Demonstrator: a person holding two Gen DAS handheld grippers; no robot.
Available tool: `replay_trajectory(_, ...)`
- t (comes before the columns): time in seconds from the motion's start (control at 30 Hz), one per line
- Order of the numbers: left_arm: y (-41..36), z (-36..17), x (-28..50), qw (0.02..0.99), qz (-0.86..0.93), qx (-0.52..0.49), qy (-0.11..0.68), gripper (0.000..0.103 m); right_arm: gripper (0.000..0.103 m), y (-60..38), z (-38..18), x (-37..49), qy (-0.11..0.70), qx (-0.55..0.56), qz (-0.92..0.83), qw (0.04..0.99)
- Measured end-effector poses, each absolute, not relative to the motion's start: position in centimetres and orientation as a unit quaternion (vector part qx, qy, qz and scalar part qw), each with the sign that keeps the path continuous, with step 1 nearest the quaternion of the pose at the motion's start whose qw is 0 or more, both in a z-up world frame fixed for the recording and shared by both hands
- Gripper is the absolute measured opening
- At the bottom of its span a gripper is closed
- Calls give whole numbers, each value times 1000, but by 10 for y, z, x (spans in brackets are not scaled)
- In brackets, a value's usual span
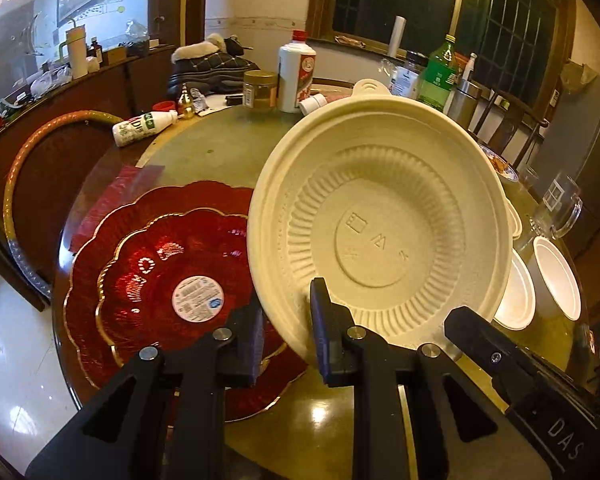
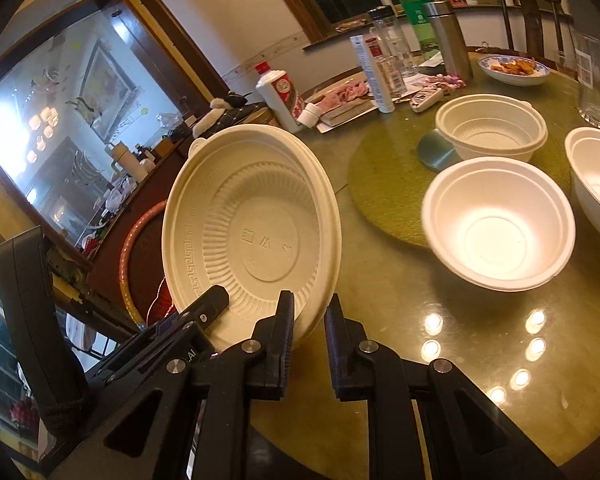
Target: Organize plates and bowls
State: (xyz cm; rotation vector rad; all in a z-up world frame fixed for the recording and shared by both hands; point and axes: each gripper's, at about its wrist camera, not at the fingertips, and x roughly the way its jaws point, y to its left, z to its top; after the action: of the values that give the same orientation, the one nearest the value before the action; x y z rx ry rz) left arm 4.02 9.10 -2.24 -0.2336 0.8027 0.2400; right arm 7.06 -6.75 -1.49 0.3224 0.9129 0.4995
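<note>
A cream ribbed plate [image 1: 380,232] is held tilted above the table, its face toward both cameras. My left gripper [image 1: 286,328] is shut on its lower rim. My right gripper [image 2: 309,334] also has the plate's rim [image 2: 256,240] between its fingers, with the right finger a little apart from it. Two stacked red scalloped plates [image 1: 148,280] with gold edges lie on the table, left of the cream plate. Three white bowls [image 2: 498,220] [image 2: 492,130] [image 2: 598,184] stand on the right side of the table.
Bottles, a jar [image 1: 260,90] and a white liquor bottle [image 1: 296,72] crowd the far edge. A glass mug [image 1: 556,208] and a dish of food [image 2: 514,68] stand at the right. A green round mat [image 2: 380,184] lies under the bowls. A chair back [image 1: 40,152] curves at the left.
</note>
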Motion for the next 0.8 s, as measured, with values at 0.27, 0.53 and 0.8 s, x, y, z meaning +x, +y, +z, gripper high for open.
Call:
replay_trajectory(0.27, 111, -15, 25, 907, 131, -129, 379, 19, 14, -47, -7, 67, 431, 140, 259, 853)
replay_trajectory(0.53, 144, -17, 12, 902, 157, -154, 372, 19, 15, -14, -5, 64, 434, 121, 291, 844)
replay_trajectory(0.8, 168, -26, 5, 892, 182, -173, 376, 19, 15, 19, -10, 65, 445, 103, 315, 832)
